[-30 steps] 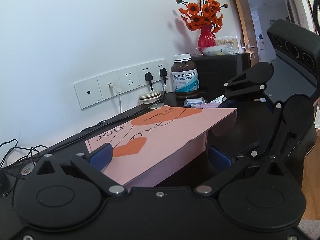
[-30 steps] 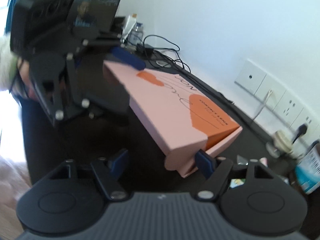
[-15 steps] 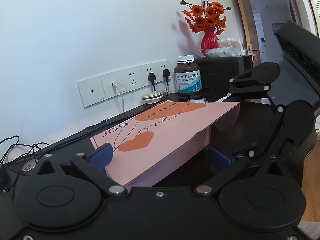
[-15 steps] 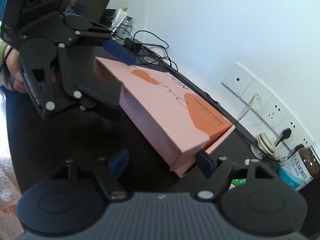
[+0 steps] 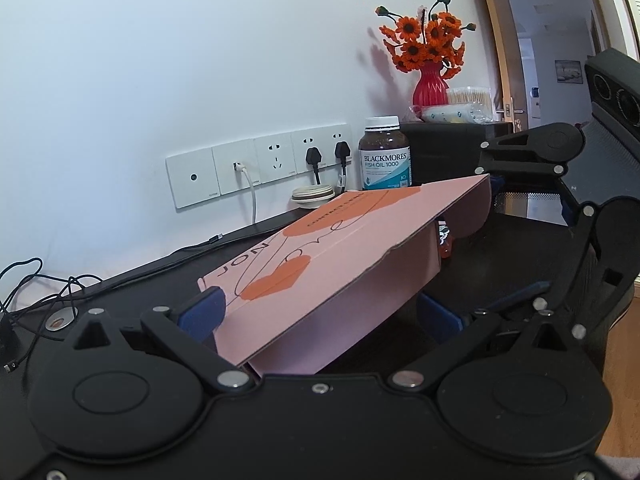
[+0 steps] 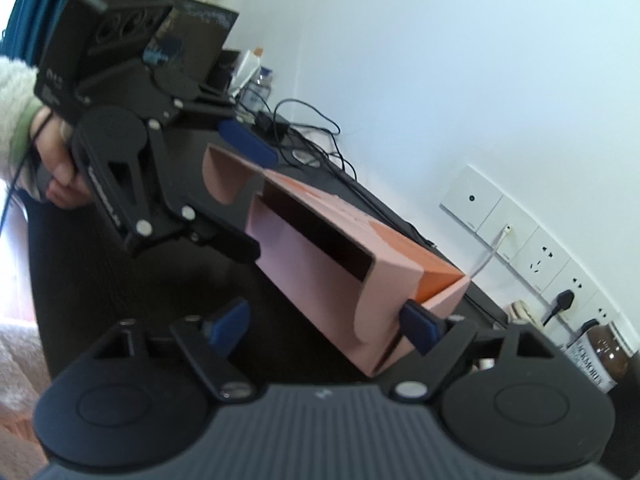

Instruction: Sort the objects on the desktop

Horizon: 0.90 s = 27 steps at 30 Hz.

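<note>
A pink box (image 5: 320,264) with orange hearts lies on the black desk (image 5: 520,248), its lid lifted so a dark gap shows in the right wrist view (image 6: 320,272). My left gripper (image 5: 318,314) straddles the near end of the box, one blue pad on each side; in the right wrist view its fingers (image 6: 254,200) press on both sides of that end. My right gripper (image 6: 322,326) is at the other end with its jaws opening. Its right pad (image 6: 416,328) sits against the lid's end flap and its left pad (image 6: 228,324) is free. The right gripper (image 5: 508,236) also shows beyond the box.
A fish oil bottle (image 5: 385,156) stands by the wall sockets (image 5: 260,164), with a round white case (image 5: 312,194) beside it. A red vase of orange flowers (image 5: 430,88) is on a black cabinet. Cables (image 5: 40,280) trail at the left. A person's hand (image 6: 56,160) holds the left gripper.
The lid's far end has risen, and a gap under it now shows the inside of the box. The right gripper's jaws have spread wider. The left gripper has stayed put.
</note>
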{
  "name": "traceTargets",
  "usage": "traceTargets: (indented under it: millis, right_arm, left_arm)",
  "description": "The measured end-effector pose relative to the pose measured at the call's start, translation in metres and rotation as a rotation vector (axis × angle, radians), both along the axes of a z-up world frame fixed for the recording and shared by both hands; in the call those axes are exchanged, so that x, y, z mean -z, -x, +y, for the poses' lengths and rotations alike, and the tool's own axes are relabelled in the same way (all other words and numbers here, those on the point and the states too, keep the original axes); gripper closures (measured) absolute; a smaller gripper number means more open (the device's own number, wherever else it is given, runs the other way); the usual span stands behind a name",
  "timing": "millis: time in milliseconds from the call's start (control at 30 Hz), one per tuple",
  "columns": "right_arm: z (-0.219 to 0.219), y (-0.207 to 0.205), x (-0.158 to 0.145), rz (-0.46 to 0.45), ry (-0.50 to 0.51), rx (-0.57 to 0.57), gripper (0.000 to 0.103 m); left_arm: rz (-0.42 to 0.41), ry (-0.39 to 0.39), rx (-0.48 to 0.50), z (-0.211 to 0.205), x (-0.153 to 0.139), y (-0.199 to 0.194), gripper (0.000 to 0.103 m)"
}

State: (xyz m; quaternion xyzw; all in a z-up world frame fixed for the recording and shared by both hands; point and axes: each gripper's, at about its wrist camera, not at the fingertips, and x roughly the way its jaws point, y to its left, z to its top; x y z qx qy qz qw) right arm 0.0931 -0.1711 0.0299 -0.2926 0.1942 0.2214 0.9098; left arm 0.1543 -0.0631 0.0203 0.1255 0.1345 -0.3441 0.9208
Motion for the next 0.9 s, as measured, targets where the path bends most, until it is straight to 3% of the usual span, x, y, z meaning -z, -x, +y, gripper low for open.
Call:
traceTargets:
  millis: [200,433,600,700,900]
  right_arm:
    - [0.002,0.000,0.010,-0.003,0.019,-0.004,0.008]
    - [-0.002,0.004,0.020,0.005,0.021,0.019,0.007]
    - [-0.005,0.007,0.021,0.000,-0.002,0.025,0.007]
    - [-0.007,0.009,0.021,-0.013,-0.003,0.023,0.007]
    - [-0.010,0.010,0.022,-0.017,-0.018,0.035,0.007]
  left_arm:
    - [0.010,0.004,-0.016,0.000,0.001,-0.002,0.000]
    - [0.030,0.029,-0.051,0.006,0.004,-0.006,0.000]
    - [-0.024,0.087,-0.063,0.015,-0.009,0.001,0.000]
    - [-0.054,0.109,-0.021,0.017,-0.018,0.008,0.000]
    - [-0.092,0.115,0.016,0.007,-0.026,0.022,0.000]
